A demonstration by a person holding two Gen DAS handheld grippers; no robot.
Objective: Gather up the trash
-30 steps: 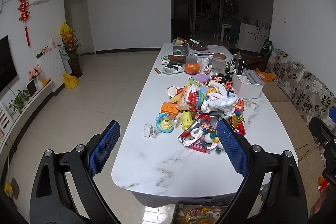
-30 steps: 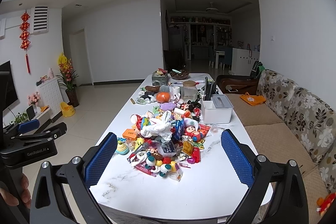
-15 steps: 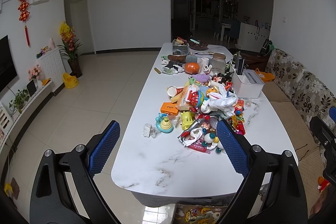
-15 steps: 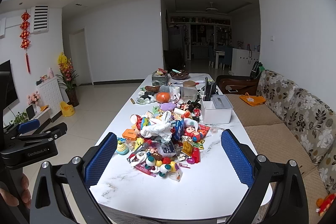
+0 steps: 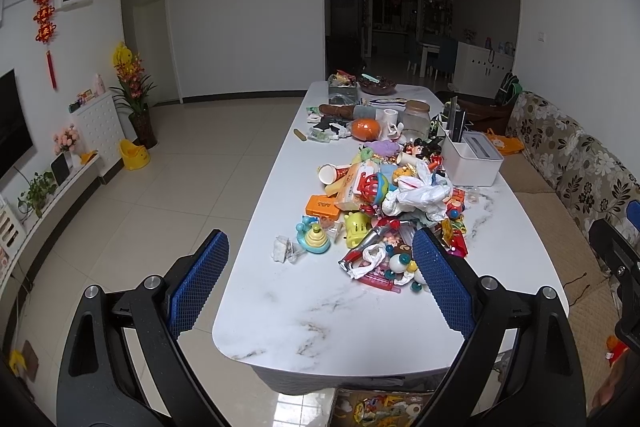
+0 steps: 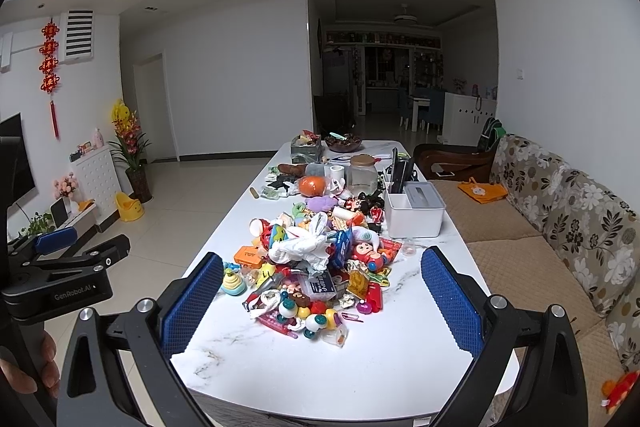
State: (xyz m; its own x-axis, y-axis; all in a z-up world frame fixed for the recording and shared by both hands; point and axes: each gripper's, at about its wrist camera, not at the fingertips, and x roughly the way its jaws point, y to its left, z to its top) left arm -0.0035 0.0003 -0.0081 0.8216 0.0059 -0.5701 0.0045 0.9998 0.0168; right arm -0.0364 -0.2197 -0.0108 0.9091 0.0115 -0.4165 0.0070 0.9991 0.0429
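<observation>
table [image 6: 400, 359]: white marble | sofa [image 6: 568, 211]: right | floor [image 5: 120, 195]: tiled

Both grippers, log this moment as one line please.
left gripper: open, empty, short of table | right gripper: open, empty | pile: untouched | crumpled plastic bag: atop pile

A long white marble table [image 6: 400, 359] stands in the middle of the room. A big heap of toys and wrappers [image 6: 316, 267] lies on its middle. A crumpled white plastic bag [image 6: 300, 247] sits on top of the heap. A white plastic box [image 6: 416, 215] stands right of the heap. A flowery sofa [image 6: 580, 227] runs along the table's right side.
</observation>
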